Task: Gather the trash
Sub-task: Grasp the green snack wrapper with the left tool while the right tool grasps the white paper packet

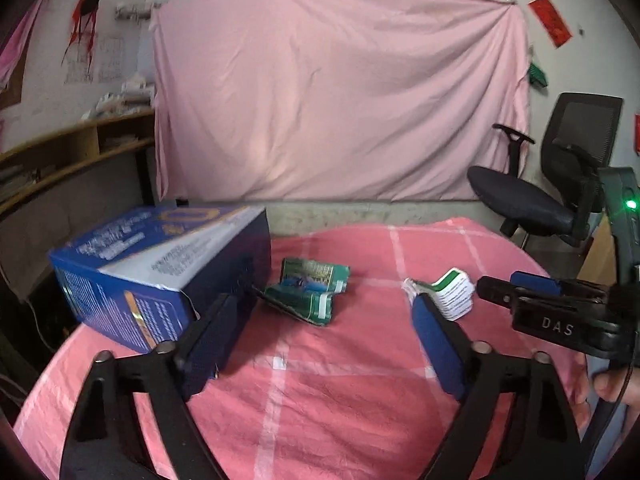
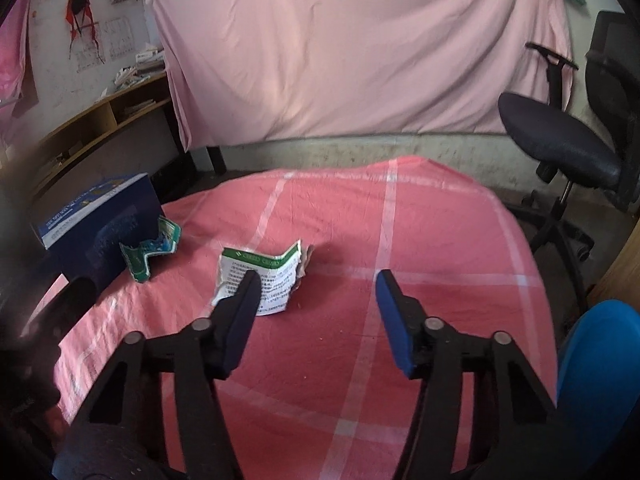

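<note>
A crumpled green wrapper (image 1: 310, 290) lies on the pink checked cloth, beside a blue cardboard box (image 1: 160, 268). It also shows in the right wrist view (image 2: 154, 252) next to the box (image 2: 96, 220). A white and green paper package (image 1: 448, 294) lies further right; it also shows in the right wrist view (image 2: 264, 280). My left gripper (image 1: 326, 312) is open and empty, just short of the green wrapper. My right gripper (image 2: 316, 280) is open and empty, its left finger over the near edge of the paper package. The right gripper's fingers (image 1: 532, 284) show in the left wrist view beside that package.
The table is round, covered by the pink checked cloth (image 2: 400, 240). A black office chair (image 2: 568, 136) stands at the right, a blue chair (image 2: 600, 360) at the near right. A wooden shelf (image 1: 72, 148) lies to the left. A pink sheet (image 1: 340, 88) hangs behind.
</note>
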`<state>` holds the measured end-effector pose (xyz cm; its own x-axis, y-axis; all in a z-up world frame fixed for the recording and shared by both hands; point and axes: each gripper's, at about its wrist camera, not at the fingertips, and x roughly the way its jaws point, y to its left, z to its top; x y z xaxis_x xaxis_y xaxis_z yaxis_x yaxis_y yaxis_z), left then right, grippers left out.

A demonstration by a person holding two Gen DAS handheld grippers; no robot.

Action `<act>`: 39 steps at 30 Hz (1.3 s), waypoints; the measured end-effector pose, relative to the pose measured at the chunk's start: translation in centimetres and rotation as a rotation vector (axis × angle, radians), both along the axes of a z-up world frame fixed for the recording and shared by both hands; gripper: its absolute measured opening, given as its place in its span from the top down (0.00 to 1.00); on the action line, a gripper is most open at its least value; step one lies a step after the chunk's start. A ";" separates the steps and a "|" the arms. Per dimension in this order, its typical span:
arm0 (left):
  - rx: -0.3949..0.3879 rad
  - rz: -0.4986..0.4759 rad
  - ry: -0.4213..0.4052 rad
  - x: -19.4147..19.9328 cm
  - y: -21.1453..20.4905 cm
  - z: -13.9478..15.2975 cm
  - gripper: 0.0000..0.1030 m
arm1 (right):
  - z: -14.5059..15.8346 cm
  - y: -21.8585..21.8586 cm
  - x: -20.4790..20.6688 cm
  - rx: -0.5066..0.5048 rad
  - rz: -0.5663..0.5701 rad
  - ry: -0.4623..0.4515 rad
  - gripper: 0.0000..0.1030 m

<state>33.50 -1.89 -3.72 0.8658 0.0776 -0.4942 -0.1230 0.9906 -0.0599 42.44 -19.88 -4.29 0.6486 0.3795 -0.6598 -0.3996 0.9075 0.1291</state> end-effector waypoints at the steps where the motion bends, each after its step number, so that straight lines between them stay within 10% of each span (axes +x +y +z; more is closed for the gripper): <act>1: -0.007 0.022 0.029 0.6 0.1 -0.2 0.29 | -0.2 -0.1 0.3 0.001 0.002 0.015 0.37; 17: -0.016 0.155 0.271 7.0 0.8 -3.2 0.63 | -1.5 0.7 2.4 0.049 0.095 0.137 0.52; 39: -0.041 0.140 0.232 5.6 0.3 -2.6 0.92 | -0.6 0.5 0.4 0.101 0.063 0.069 0.85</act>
